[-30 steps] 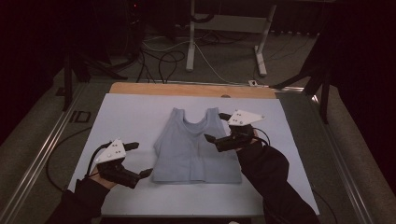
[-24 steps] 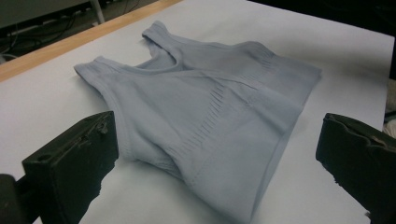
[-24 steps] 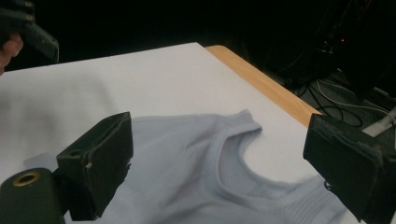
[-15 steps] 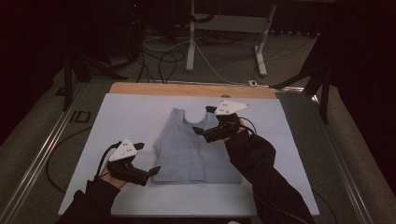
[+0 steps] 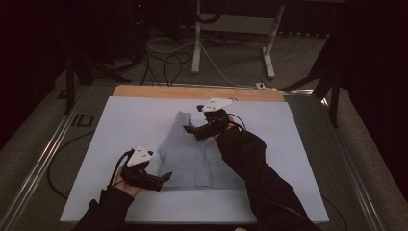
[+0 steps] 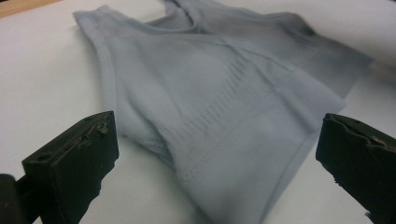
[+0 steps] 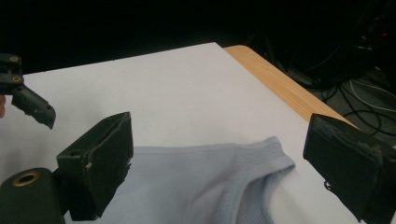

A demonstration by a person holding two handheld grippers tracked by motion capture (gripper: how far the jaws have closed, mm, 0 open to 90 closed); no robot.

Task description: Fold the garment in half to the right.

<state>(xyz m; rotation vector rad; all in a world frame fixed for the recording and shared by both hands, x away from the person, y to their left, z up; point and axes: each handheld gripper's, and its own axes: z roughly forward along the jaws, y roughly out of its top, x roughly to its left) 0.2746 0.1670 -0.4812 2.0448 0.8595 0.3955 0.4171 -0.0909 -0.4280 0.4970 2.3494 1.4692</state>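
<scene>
My left gripper (image 6: 217, 154) is holding its black jaws wide apart, nothing between them, pointing at the lower left corner of the pale grey-blue ribbed sleeveless knit top (image 6: 219, 102). In the left gripper view the hem corner is lying just ahead of the gap between the jaws, slightly puckered, not touched.

My right gripper (image 7: 219, 163) is also holding its jaws wide, gripping nothing, hovering over a shoulder strap and neckline at 12 o'clock of the garment. In the right gripper view the strap's rounded end (image 7: 275, 161) is sitting between the jaws, toward the right one; I cannot tell whether they are touching it.

From the high view the top (image 5: 192, 154) is lying flat near the middle of the white sheet covering the table (image 5: 120, 125), straps toward 12, hem toward 6. Left gripper (image 5: 161, 179) is at about 7 o'clock of the top, right gripper (image 5: 192, 131) at about 12. My black sleeve (image 5: 260, 173) is crossing the garment's right side. A bare wooden table edge (image 5: 192, 91) is showing at 12, with cables on the floor (image 5: 168, 62) beyond.
</scene>
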